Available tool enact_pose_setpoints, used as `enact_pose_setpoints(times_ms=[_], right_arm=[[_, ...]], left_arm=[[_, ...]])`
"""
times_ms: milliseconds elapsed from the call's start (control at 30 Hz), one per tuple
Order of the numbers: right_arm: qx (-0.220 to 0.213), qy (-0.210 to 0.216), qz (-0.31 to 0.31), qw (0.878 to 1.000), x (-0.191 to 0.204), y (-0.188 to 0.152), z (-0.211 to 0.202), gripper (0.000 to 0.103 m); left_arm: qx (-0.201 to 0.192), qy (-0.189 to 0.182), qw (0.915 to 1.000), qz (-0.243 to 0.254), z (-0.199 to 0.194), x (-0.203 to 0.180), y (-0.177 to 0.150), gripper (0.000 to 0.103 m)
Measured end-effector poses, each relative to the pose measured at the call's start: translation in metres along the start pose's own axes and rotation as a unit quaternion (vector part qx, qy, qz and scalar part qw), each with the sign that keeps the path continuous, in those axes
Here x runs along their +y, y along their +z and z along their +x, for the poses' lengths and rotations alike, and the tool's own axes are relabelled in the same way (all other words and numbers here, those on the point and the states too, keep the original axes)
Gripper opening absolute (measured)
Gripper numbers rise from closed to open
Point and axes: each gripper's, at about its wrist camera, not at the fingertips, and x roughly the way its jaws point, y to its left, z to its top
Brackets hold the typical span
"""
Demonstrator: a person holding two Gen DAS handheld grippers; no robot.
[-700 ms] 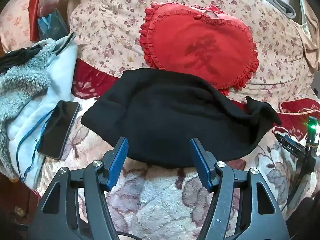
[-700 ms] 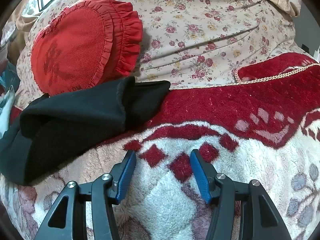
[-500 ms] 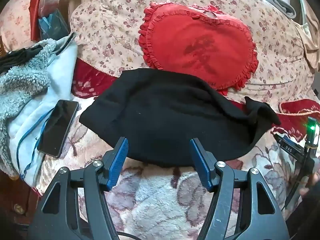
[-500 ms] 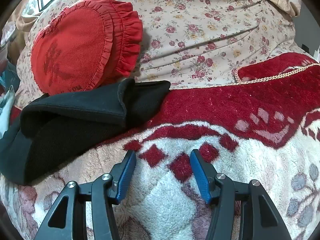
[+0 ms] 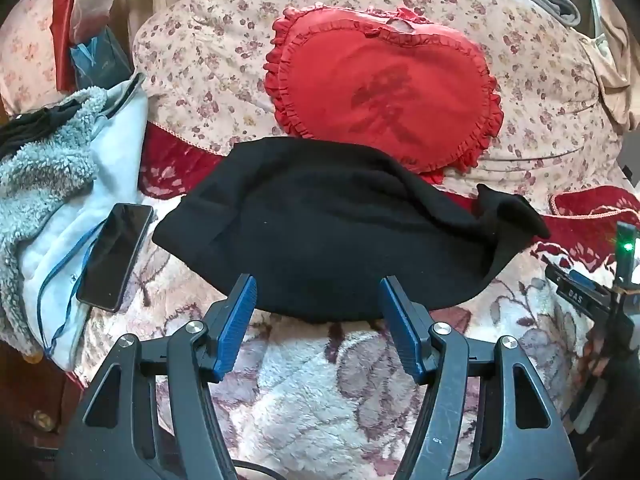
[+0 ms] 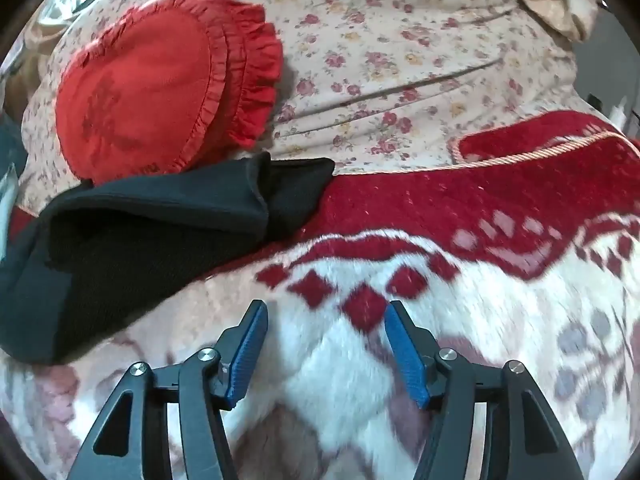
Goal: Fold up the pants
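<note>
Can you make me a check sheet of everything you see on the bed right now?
Surface: fluffy patterned blanket, red band at the far side.
Job's things: black pants lying folded in a bundle, one end bunched.
Clutter: red heart cushion behind the pants; phone on a pale blue garment; grey fleece.
Grippers: left gripper open, empty, near the pants' edge; right gripper open, empty, over bare blanket.
Cables: blue cord beside the phone.
Surroundings: floral bedding piled behind.
</note>
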Motion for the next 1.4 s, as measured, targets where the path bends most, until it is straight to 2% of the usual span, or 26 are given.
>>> enact_pose_setpoints(times_ms=[100,300,433,633,833,1400], right_arm=[[-0.024,0.005,-0.036,0.999,0.020,-0.002,-0.025,0.059],[-0.040,0.059,-0.065,0.995,0.063,0.004,-0.061,0.059],[-0.046,0.075,-0.085,0.992,0.091,0.010,-0.072,0.059],[-0.040,0.075,-0.118,0.989,0.121,0.007,-0.077,0.059],[-0.036,0.081,-0.119,0.989,0.128,0.004,-0.077,0.059],[-0.017,0.089,-0.122,0.988,0.138,0.002,-0.070,0.059]], left_arm=[[-0.001,-0.003,1.0000,-0.001,-0.001,-0.002,-0.001,0.064],[-0.002,-0.005,1.0000,-0.002,-0.005,-0.006,-0.001,0.064],[-0.003,-0.005,1.0000,-0.001,-0.008,-0.009,0.000,0.064],[-0.005,-0.005,1.0000,0.000,-0.008,-0.010,0.000,0.064],[-0.005,-0.020,0.9998,-0.005,-0.009,-0.012,0.000,0.064],[0.009,-0.011,0.9998,-0.015,0.003,-0.008,-0.002,0.064]])
